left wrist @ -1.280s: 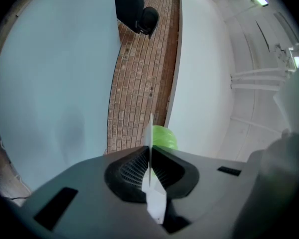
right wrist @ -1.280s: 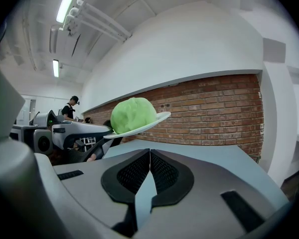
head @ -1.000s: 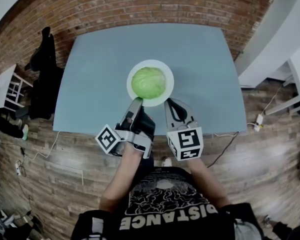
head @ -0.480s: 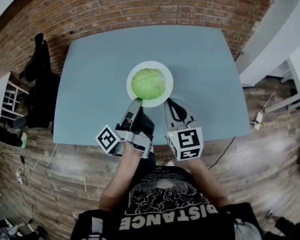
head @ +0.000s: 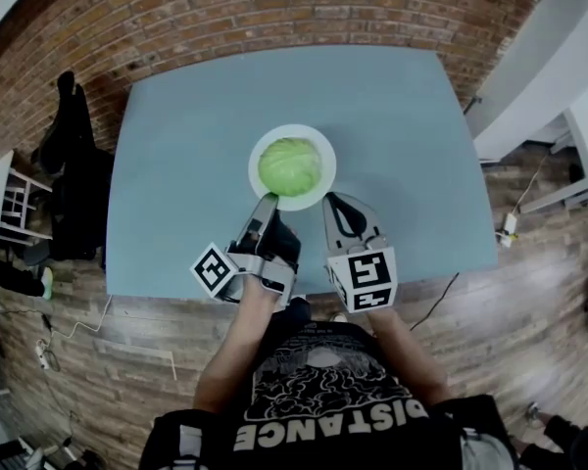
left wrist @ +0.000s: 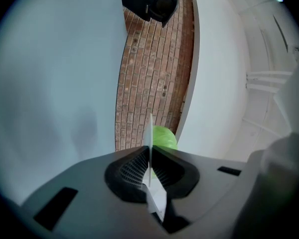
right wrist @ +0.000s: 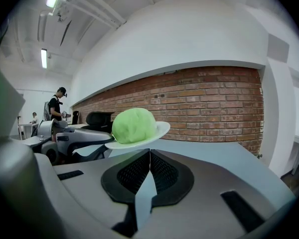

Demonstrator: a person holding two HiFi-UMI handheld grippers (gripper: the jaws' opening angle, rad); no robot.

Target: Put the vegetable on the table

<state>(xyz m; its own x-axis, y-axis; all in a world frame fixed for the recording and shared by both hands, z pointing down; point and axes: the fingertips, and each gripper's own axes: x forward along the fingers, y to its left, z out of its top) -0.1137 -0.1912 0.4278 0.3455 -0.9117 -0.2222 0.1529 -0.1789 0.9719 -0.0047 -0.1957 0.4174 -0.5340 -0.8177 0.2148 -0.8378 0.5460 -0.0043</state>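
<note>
Left gripper (head: 266, 202) pinches the plate (head: 257, 154) rim; right gripper (head: 330, 202) closed, empty.

Brick wall (head: 274, 8), plank floor (head: 127, 360) (weathered wood)

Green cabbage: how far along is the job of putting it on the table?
Done: the left gripper is shut on the rim of the white round plate. In hand: it holds the plate, with the round green cabbage on it, seemingly above the grey-blue table. Left: moving the cabbage onto the table; the right gripper is shut and empty.
</note>
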